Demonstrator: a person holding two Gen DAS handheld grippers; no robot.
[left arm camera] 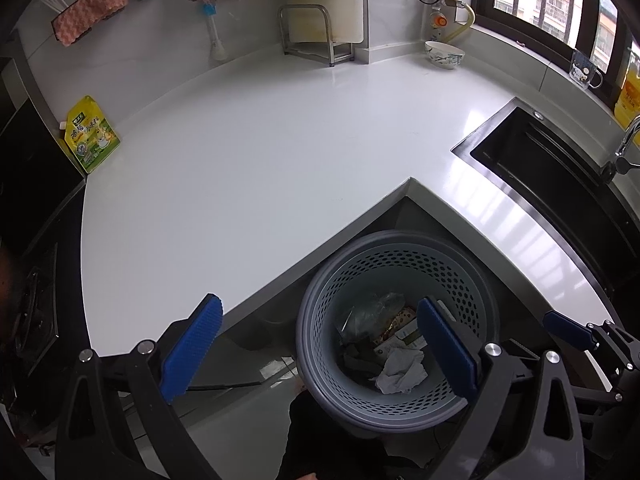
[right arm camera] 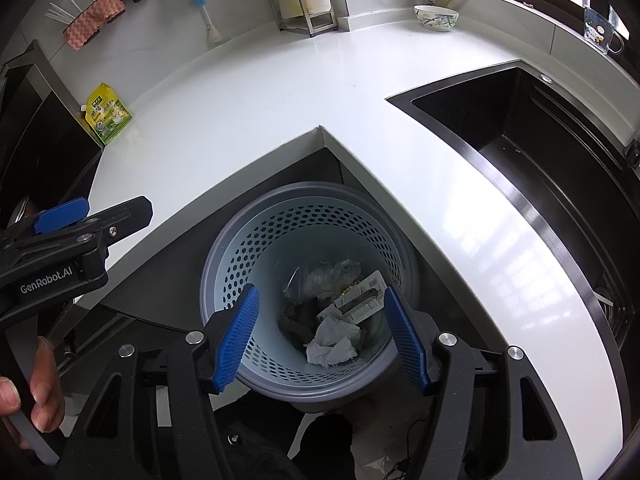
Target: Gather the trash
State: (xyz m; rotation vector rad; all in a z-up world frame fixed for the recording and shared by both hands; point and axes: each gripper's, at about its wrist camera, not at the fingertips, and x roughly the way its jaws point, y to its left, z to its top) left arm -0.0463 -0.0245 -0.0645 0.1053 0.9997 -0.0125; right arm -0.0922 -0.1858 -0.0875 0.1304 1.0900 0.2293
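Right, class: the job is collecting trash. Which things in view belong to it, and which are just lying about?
Belongs to the job:
- perforated bin
- crumpled tissue in it
- clear plastic bag in it
- flat printed packet in it
- both open, empty grippers: left, right

Just lying about:
- yellow pouch
- bowl
- sink
- pink cloth
- metal rack

L tool [left arm camera: 320, 344] open over bin [left arm camera: 316, 308] w/ trash [left arm camera: 402, 372].
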